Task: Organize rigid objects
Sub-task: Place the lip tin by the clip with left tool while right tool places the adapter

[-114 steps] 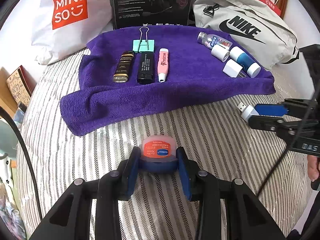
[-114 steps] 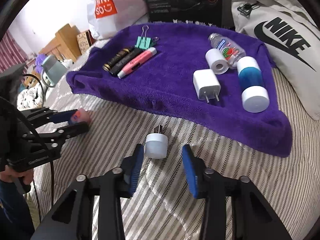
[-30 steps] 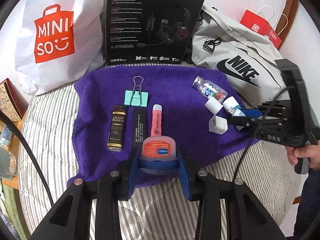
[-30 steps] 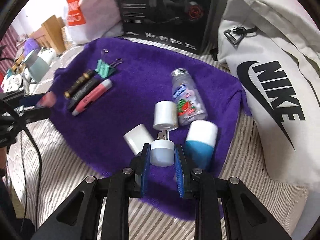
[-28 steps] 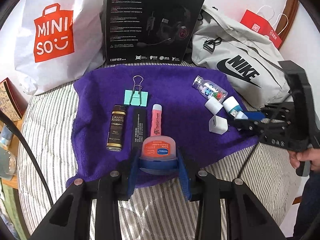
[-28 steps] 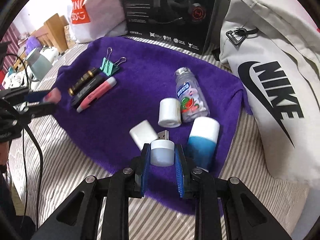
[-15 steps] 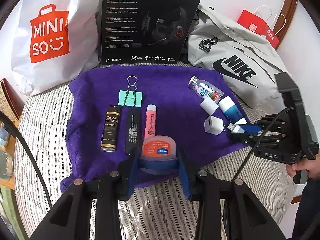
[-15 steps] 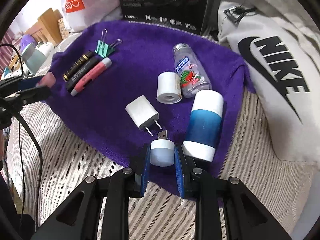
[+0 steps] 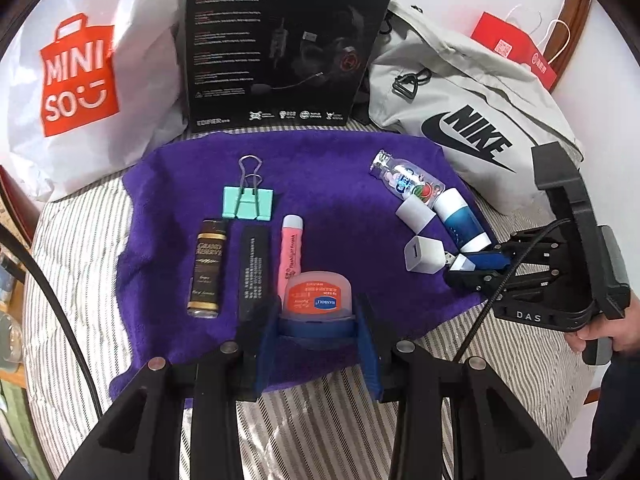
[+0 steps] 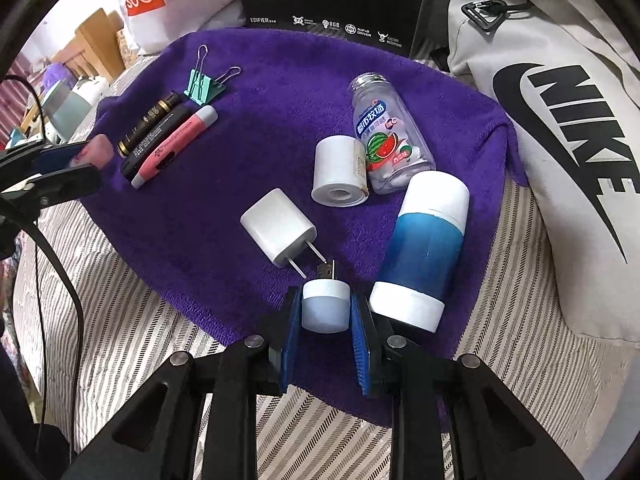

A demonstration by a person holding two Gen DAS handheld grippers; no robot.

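Note:
My left gripper is shut on a small pink balm jar, held over the near edge of the purple towel, just right of the pink stick. My right gripper is shut on a small white USB plug light, low over the towel between the white charger and the blue-and-white bottle. The right gripper shows at the right of the left wrist view.
On the towel lie a teal binder clip, a brown tube, a black bar, a white roll and a clear candy bottle. Behind stand a Miniso bag, a headset box and a Nike bag.
Both grippers have come down closer to the towel with their objects still held. The right one has pulled back toward the towel's near edge, beside the charger's prongs.

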